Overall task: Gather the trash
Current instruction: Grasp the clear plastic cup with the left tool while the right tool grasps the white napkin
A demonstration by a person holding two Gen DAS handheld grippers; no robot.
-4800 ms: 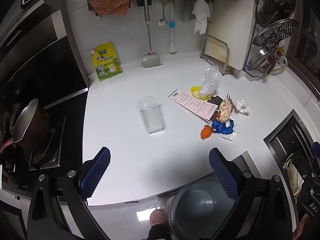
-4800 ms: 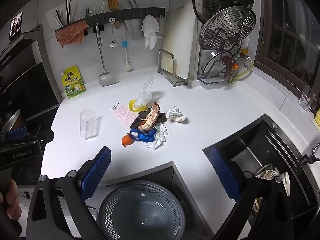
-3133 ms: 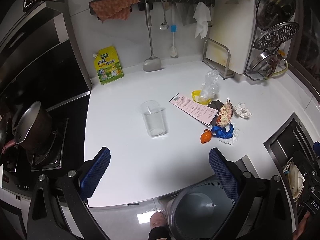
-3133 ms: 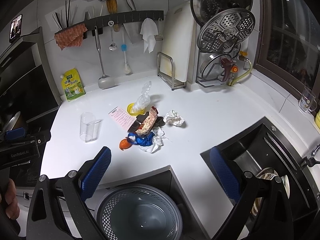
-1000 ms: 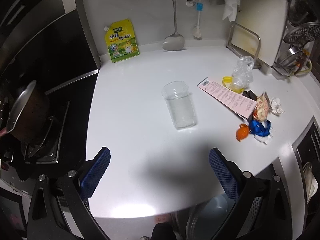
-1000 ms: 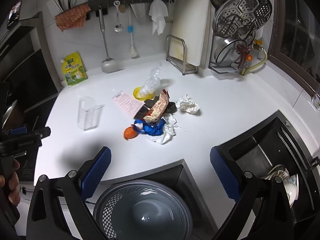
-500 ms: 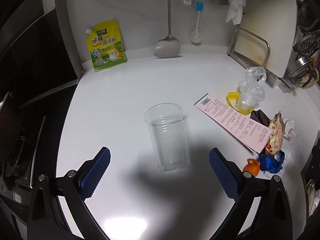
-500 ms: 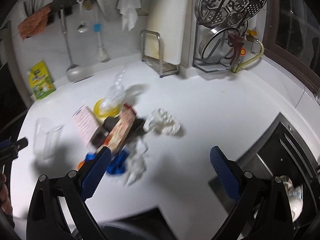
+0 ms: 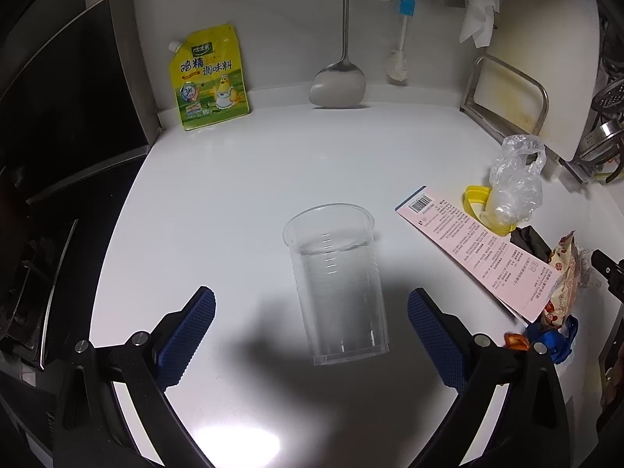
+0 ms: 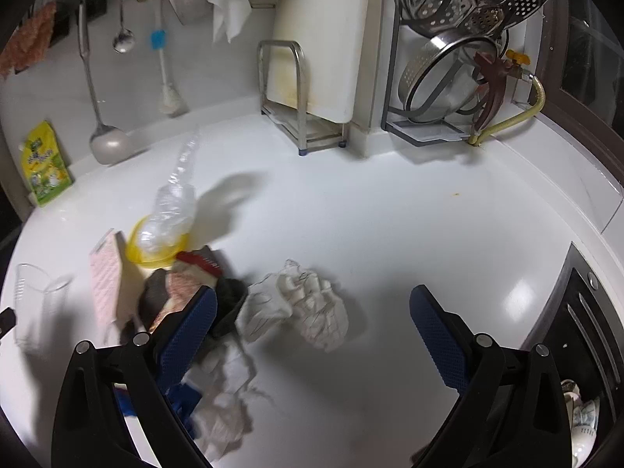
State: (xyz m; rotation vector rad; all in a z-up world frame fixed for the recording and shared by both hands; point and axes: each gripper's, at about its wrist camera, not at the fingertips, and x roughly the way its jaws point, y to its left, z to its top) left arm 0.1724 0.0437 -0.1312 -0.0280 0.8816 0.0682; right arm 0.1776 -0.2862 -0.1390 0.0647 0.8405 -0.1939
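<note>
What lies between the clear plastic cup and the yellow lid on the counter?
In the left wrist view, a pink printed card lies flat between the clear plastic cup and the yellow lid, its far edge near the lid; bare white counter separates cup and card.

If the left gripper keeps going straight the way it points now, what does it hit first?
Most likely the clear plastic cup, which stands upright between the open left gripper's blue pads. Nothing lies nearer on the white countertop, though depth is hard to judge.

A: Surface? White countertop point(image 9: 218, 179).
B: On it: clear plastic cup point(image 9: 338, 282) upright, pink leaflet point(image 9: 477, 255), yellow lid point(image 10: 154, 251), crumpled tissue point(image 10: 302, 304), seasoning pouch point(image 9: 208, 78) against wall.
</note>
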